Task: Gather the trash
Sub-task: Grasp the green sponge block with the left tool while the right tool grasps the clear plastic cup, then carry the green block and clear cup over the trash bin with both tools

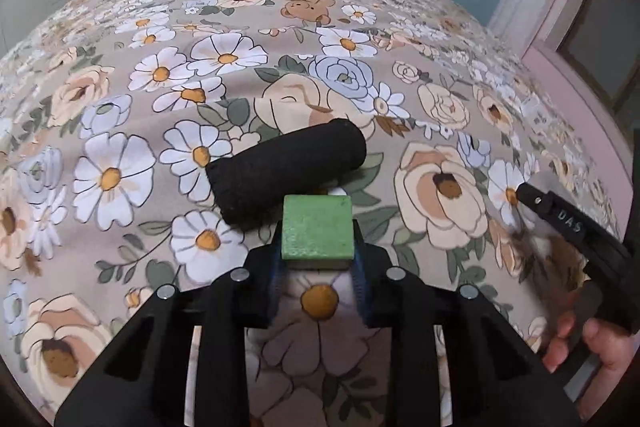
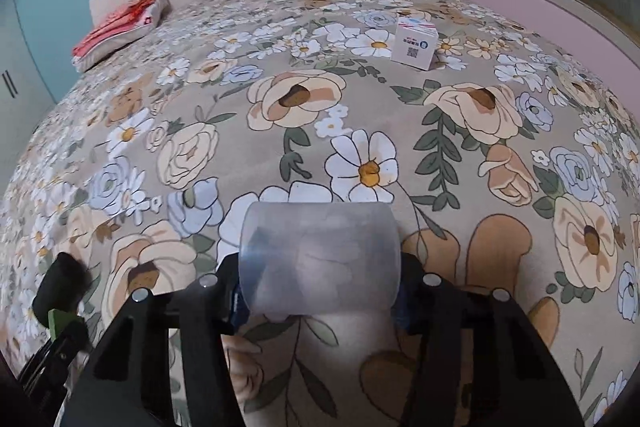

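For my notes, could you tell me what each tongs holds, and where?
Left tongs grip the green block by its sides; right tongs grip the clear plastic cylinder by its ends.

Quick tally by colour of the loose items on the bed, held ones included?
Green: 1, block in the left gripper
Black: 1, roll
Translucent: 1, cylinder in the right gripper
White: 1, box
Total: 4

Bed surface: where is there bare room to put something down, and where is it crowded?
Free: the wide stretch of floral bedspread between the folded bedding near the headboard and the white carton. Also the left part, beyond the black roll. Crowded: the near edge, where the left gripper grips a green block and the right gripper a translucent cup.
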A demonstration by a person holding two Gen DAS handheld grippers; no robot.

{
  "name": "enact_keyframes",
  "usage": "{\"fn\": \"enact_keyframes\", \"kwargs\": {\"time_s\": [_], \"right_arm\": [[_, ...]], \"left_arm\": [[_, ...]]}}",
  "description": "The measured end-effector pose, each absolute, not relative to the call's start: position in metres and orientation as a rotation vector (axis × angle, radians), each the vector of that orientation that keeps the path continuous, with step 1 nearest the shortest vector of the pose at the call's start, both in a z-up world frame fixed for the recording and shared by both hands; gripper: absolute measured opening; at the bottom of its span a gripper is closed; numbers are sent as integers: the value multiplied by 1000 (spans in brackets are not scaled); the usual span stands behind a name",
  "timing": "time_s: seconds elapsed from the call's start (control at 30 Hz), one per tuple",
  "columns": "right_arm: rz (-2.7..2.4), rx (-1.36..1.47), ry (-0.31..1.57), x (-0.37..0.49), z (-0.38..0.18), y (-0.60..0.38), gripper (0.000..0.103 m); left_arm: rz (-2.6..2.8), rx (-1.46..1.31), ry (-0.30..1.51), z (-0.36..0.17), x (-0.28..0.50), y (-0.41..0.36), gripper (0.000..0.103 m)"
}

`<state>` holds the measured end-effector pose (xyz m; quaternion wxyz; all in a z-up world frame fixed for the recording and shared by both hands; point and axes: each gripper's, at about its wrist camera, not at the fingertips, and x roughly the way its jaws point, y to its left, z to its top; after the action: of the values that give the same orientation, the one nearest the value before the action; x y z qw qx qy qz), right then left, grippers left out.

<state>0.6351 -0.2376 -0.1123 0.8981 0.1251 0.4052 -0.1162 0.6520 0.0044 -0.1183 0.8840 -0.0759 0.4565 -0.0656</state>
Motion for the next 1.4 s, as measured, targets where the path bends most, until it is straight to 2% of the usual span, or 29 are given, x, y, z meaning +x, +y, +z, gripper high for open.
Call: {"fn": "enact_keyframes", "kwargs": {"time_s": [0.2,0.43,0.67,0.93,1.13,1.4], "right_arm": [[-170,257,830,617,-91,-235,56],[-98,190,763,572,-40,-228,56],[-7,116,687,507,27,-214,56],[90,19,623,428,77,-195,56],[167,-46,582,350,110,-180,56],[222,-99,564,268,123,-164,56]], "left_arm": [[-134,-113,928,-88,626,0,30],[-126,-54,863,-32,583,-1,30],[-117,-41,807,23,533,2,30],[-87,-27,778,75,455,17,30],[-85,-1,751,101,389,25,30],[-101,48,711,118,296,31,30]]}}
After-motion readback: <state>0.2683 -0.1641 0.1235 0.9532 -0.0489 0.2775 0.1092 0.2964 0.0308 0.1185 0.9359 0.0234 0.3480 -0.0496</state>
